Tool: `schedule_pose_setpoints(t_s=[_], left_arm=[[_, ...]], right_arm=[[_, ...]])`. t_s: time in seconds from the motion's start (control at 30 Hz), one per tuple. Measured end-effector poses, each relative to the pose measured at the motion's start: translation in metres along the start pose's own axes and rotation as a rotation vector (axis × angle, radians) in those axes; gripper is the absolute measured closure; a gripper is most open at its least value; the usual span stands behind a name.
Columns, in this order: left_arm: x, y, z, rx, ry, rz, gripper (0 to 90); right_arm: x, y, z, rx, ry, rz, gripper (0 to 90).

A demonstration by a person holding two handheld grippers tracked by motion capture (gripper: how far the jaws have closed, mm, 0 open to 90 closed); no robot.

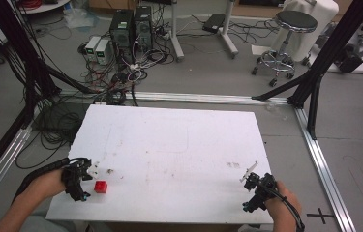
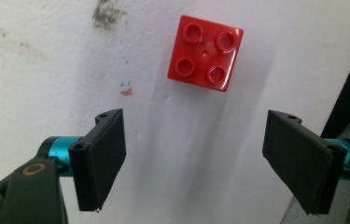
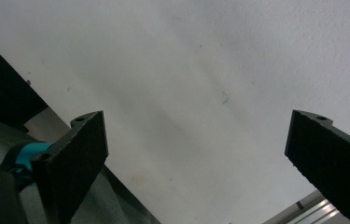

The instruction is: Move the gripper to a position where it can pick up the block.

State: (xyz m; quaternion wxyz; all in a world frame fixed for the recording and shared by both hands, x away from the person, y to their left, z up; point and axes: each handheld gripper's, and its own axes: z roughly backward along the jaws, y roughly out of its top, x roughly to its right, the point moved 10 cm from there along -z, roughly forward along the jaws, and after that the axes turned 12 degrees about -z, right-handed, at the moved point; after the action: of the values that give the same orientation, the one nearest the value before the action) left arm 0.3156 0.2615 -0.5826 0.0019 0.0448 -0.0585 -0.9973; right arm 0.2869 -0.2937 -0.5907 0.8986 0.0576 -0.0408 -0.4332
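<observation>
Left tongs (image 2: 193, 161) were held released, jaws spread beside red brick (image 2: 205, 52), presumably for grasping; right tongs (image 3: 196, 163) released over bare bench (image 1: 179, 140).

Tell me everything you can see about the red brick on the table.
The red brick is a small square toy block that looks like glossy plastic, with four round studs on top in two rows. It lies flat, studs up, on the white table, near its front left corner. Nothing touches it but the table. The left hand-held gripper is open, and the brick lies ahead of its two black jaws, not between them.
</observation>
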Motion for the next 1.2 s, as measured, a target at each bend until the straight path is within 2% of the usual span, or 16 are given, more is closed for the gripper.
schedule_pose_setpoints(t_s=[0.17,0.23,0.27,0.33,0.4,0.67,0.7,0.8,0.83,0.93,0.97,1.2], left_arm=[[-0.002,0.005,-0.001,-0.009,-0.010,-0.037,21.8],[-0.002,0.006,-0.002,-0.010,-0.014,-0.034,21.7],[-0.003,0.006,-0.002,-0.024,-0.014,-0.046,21.8],[-0.003,0.009,-0.003,-0.024,-0.013,-0.042,21.8],[-0.004,0.011,-0.004,-0.029,-0.016,-0.056,21.7],[-0.003,0.021,-0.006,-0.022,-0.050,-0.115,21.7],[-0.004,0.021,-0.007,-0.030,-0.057,-0.132,21.7],[-0.004,0.022,-0.009,-0.033,-0.062,-0.141,21.7],[-0.005,0.024,-0.011,-0.033,-0.061,-0.161,21.8],[-0.004,0.025,-0.013,-0.036,-0.069,-0.178,21.8],[-0.004,0.025,-0.015,-0.048,-0.075,-0.199,21.7],[-0.005,0.027,-0.021,-0.055,-0.070,-0.249,21.7]], right_arm=[[0.000,0.000,0.000,-0.002,-0.001,-0.001,5.1],[0.000,0.000,0.000,-0.003,0.001,-0.002,5.1],[0.000,0.001,0.000,-0.003,0.000,0.001,5.1],[0.000,0.001,0.000,-0.003,-0.003,0.004,5.1],[-0.001,0.001,-0.001,-0.002,-0.002,0.003,5.1],[-0.001,0.001,-0.001,-0.004,0.001,0.005,5.1],[-0.002,0.002,0.000,-0.003,0.001,0.004,5.1],[-0.001,0.001,-0.001,-0.004,0.001,0.004,5.1],[-0.001,0.001,-0.001,-0.004,0.000,0.006,5.1],[-0.001,0.002,-0.001,-0.004,0.000,0.006,5.1],[-0.001,0.002,-0.001,-0.004,0.001,0.008,5.1],[-0.002,0.002,-0.001,-0.001,-0.001,0.007,5.1]])
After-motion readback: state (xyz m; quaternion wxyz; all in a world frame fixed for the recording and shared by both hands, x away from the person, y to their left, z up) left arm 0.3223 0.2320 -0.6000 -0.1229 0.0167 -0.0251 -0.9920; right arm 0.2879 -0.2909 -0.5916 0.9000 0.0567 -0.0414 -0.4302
